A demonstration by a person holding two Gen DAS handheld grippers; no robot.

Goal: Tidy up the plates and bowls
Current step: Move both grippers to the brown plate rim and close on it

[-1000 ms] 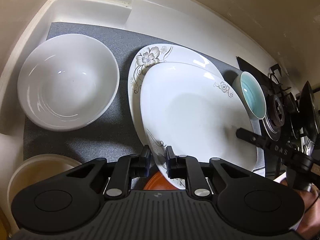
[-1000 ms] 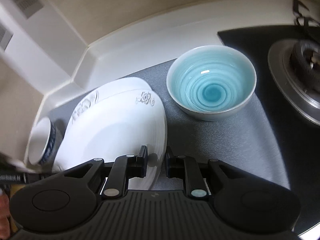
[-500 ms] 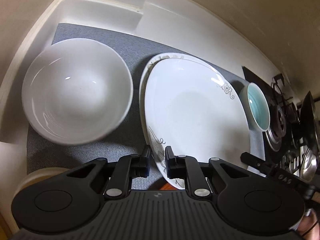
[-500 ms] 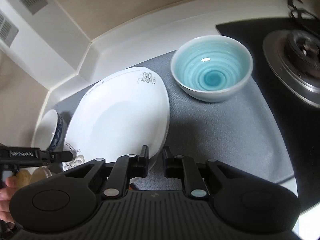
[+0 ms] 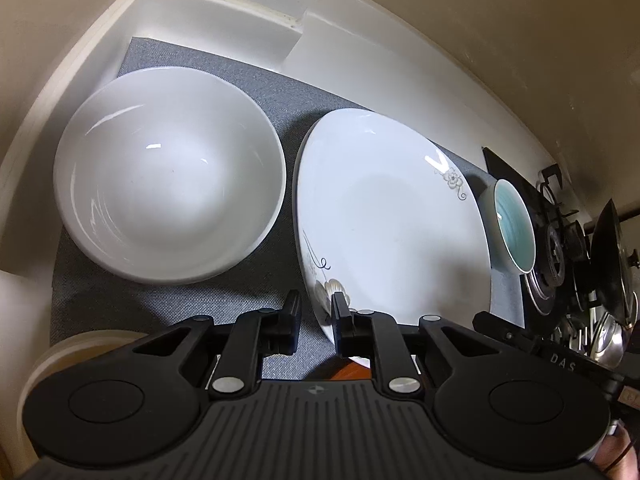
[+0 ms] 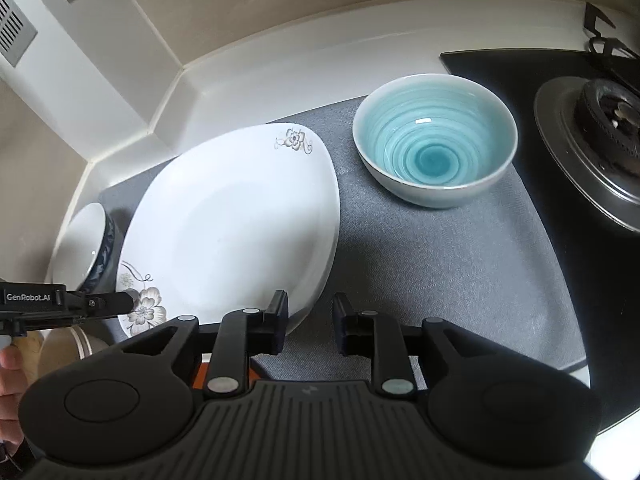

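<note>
Right claw (image 6: 308,320) has just been opening, with only grey mat (image 6: 440,260) between its jaws and the flowered plate (image 6: 240,220) at its 11 o'clock. Left claw (image 5: 316,320) looks clamped on that plate's near rim. Blue bowl (image 6: 434,152) sits at the right claw's 1 o'clock, so the right hand's probably nearer.

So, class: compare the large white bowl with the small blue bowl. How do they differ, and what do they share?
The large white bowl is plain white inside; the small blue bowl has turquoise spiral rings. The white bowl is clearly wider than the blue bowl. The white bowl sits left of the flowered plate, the blue bowl to its right, near the stove. Both stand upright and empty on the grey mat.
</note>
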